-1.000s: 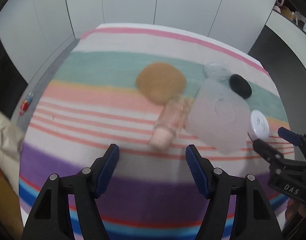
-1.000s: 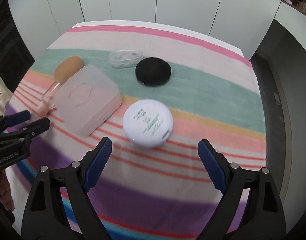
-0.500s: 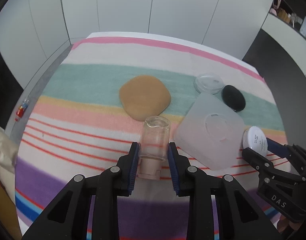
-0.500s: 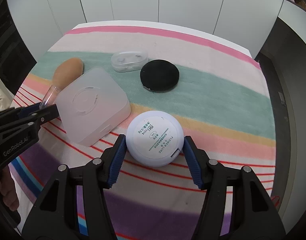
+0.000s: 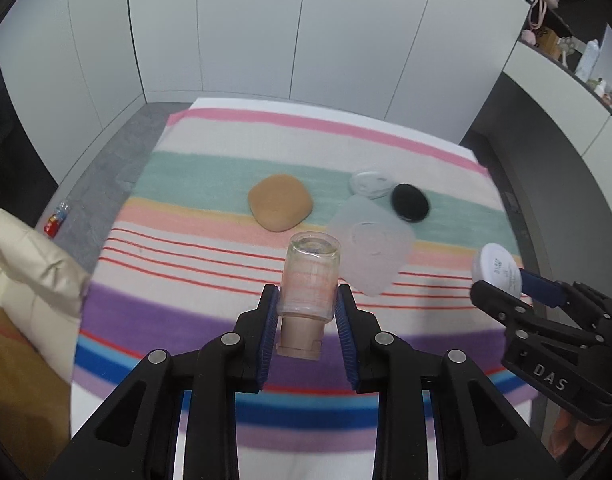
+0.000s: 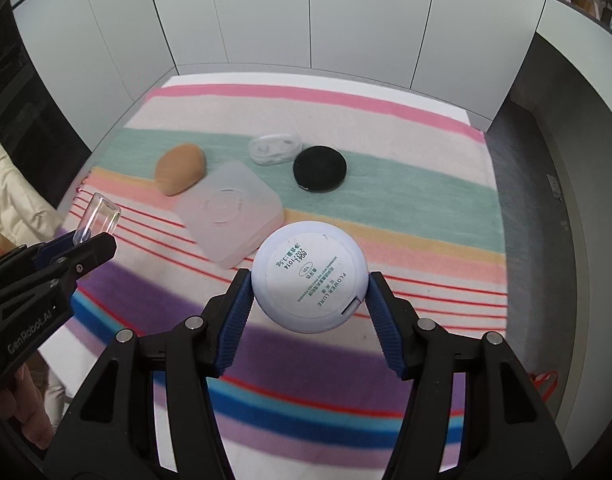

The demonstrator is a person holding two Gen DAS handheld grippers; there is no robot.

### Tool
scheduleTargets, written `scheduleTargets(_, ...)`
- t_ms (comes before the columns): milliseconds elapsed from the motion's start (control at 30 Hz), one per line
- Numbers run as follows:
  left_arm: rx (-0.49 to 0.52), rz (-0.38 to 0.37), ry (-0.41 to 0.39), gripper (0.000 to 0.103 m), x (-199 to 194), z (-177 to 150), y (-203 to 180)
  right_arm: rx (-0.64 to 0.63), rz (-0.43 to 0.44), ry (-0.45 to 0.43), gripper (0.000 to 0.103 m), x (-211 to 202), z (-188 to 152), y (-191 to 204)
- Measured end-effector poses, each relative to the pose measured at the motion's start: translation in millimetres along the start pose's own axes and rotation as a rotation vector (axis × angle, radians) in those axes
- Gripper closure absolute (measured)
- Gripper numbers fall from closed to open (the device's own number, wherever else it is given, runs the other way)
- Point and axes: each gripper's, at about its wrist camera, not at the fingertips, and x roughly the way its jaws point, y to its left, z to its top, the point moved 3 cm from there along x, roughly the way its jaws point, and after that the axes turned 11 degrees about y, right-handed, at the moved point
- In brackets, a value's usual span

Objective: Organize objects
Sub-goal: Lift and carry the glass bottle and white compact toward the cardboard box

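My left gripper (image 5: 306,304) is shut on a clear glass bottle (image 5: 311,276) with a beige cap, held above the striped cloth (image 5: 186,304), base pointing away from me. In the right wrist view the same bottle (image 6: 98,218) sticks out of the left gripper at the left edge. My right gripper (image 6: 308,284) is shut on a round white compact (image 6: 308,276), label side up, lifted off the cloth. That compact (image 5: 498,266) also shows at the right of the left wrist view.
On the cloth lie a frosted square box (image 6: 230,216), a tan sponge (image 6: 180,168), a clear case (image 6: 275,148) and a black round puff (image 6: 320,168). A cream cushion (image 5: 22,264) sits off the left edge. White cabinet doors stand behind.
Both grippers went from open above the cloth to shut on their objects, the left on the bottle and the right on the compact. Both then rose, lifting them off the cloth.
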Motion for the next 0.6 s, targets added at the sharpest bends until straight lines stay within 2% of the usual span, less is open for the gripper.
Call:
scheduleTargets(200, -0.016, -0.006, -0.020, 0.074, -43, -17, -2, 0.020, -0.024, -0.007, 0.043, -42, -13, 11)
scheduleTargets(433, -0.036, 0.002, -0.047, 0.074, -91, -39, 3, 0.014, 0.023, -0.048, 0.043, -93, -38, 24)
scheduleTargets(600, -0.042, 0.002, -0.083, 0.074, -123, -59, 5, -0.024, 0.016, -0.077, 0.043, -120, -59, 36)
